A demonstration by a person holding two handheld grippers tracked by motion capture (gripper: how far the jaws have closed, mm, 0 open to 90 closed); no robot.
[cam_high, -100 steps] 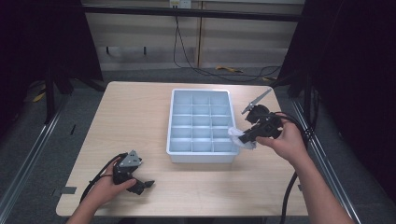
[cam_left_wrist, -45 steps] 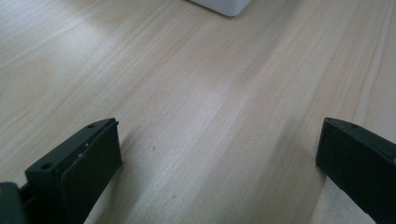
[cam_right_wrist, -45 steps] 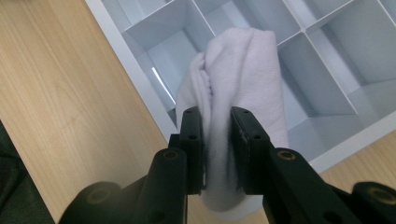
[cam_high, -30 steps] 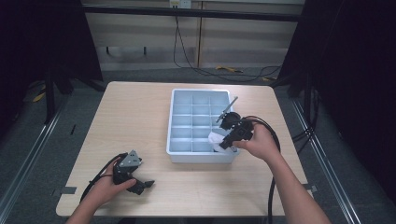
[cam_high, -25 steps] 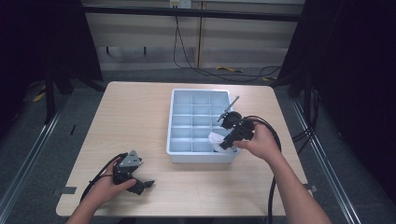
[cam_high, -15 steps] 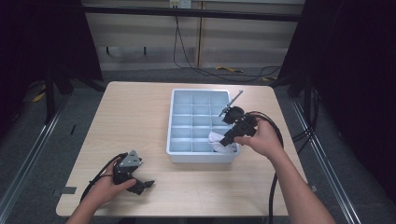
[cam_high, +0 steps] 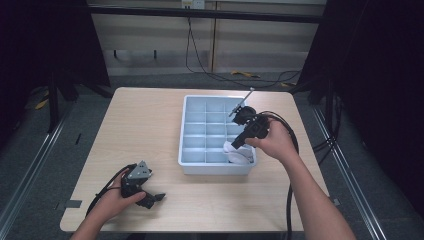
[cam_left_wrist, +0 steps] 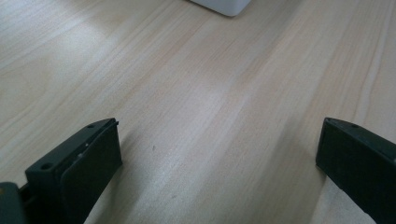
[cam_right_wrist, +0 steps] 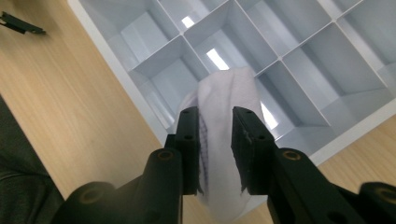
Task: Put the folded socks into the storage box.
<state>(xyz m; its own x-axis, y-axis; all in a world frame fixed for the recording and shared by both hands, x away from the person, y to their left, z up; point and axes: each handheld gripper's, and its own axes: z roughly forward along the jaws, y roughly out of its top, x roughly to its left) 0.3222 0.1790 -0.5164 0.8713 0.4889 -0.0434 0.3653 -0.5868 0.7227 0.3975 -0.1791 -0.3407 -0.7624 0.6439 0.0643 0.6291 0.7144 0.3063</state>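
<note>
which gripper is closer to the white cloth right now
Right. The right gripper is clamped on the white cloth over the tray; the left gripper rests open on the table, well away.

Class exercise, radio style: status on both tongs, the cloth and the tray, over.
Right tongs shut on white cloth, over divided tray, near-right corner. Left tongs open, resting on table. Nothing in the way.

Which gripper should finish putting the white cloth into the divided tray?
Right, most likely. The right gripper is clamped on the white cloth over the tray, at its near right corner. The left gripper rests open on the table, apart from the tray.
</note>
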